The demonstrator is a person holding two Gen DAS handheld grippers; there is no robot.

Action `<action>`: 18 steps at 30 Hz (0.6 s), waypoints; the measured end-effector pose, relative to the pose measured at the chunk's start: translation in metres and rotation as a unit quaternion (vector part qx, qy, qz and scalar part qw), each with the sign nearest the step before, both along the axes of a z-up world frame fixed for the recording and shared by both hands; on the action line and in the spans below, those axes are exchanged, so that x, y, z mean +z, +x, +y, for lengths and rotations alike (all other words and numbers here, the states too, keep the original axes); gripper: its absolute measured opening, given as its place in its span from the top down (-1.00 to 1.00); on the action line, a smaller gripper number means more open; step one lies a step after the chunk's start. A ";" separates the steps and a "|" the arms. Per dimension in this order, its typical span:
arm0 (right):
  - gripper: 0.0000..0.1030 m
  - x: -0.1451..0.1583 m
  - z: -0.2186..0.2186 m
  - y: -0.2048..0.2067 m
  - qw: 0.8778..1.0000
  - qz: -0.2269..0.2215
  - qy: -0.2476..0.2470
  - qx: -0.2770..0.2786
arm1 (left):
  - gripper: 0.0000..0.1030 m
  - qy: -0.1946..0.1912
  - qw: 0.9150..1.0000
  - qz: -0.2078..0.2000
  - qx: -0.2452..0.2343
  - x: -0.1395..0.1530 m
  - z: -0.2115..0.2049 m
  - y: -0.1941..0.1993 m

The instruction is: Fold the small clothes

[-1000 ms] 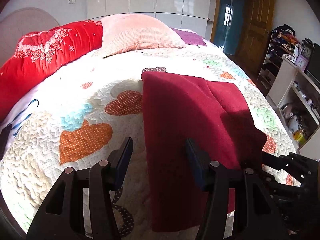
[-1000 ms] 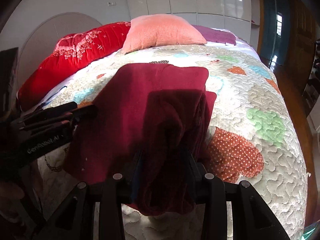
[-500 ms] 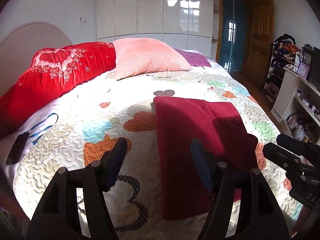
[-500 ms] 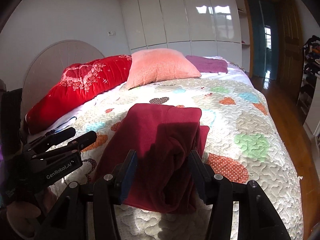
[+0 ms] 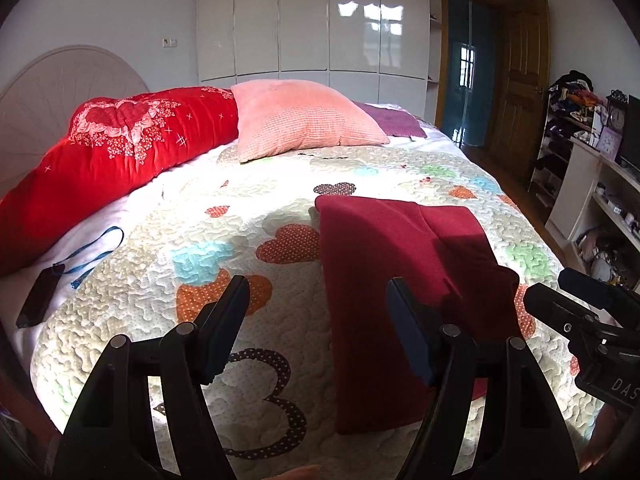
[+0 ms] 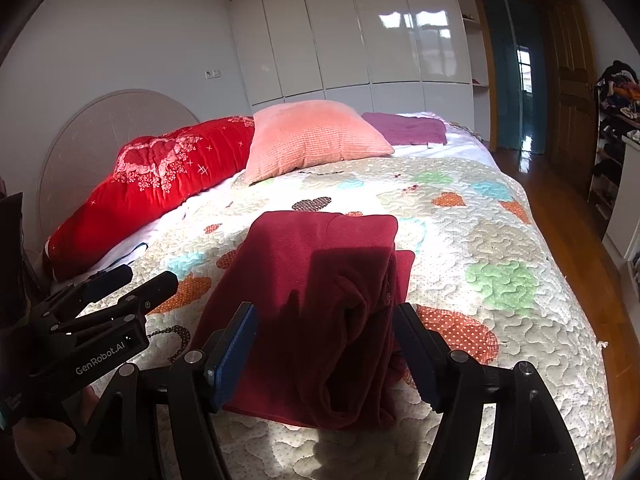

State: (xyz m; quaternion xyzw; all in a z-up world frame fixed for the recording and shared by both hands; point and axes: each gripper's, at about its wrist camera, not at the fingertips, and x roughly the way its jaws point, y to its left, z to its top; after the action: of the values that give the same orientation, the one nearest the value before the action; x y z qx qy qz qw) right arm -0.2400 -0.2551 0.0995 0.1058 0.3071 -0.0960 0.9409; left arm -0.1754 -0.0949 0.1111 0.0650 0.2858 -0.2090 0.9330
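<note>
Your left hand-held gripper (image 5: 316, 308) and right hand-held gripper (image 6: 326, 334) hang apart, empty, over the soft dark-red folded garment (image 6: 320, 292) lying limp on the heart-patterned quilted bed (image 6: 500, 240); pinch its near hem.

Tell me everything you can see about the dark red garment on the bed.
The garment is a deep burgundy, soft, fleece-like cloth, lying folded on the quilt near the bed's foot. Its left part lies flat and smooth; along its right side a thicker folded layer bunches into rumpled creases, partly in shadow. Both the left gripper and the right gripper are open and hold nothing; neither appears to touch it.
</note>
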 end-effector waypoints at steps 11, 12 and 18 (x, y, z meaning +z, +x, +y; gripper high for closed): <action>-0.37 -0.003 -0.002 0.002 1.000 0.006 0.002 -0.003 | -0.38 0.003 1.000 -0.001 0.004 -0.002 0.000 0.000; -0.37 -0.004 -0.003 0.003 1.000 0.007 0.002 -0.004 | -0.38 0.004 1.000 -0.001 0.005 -0.002 0.000 0.000; -0.37 -0.008 -0.006 0.005 1.000 0.014 0.009 -0.007 | -0.38 0.004 1.000 0.000 0.004 -0.003 0.000 0.001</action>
State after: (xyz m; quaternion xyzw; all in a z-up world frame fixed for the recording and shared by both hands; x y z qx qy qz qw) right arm -0.2354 -0.2611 0.0914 0.1152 0.3200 -0.1017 0.9349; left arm -0.1745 -0.0947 0.1082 0.0672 0.2870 -0.2043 0.9335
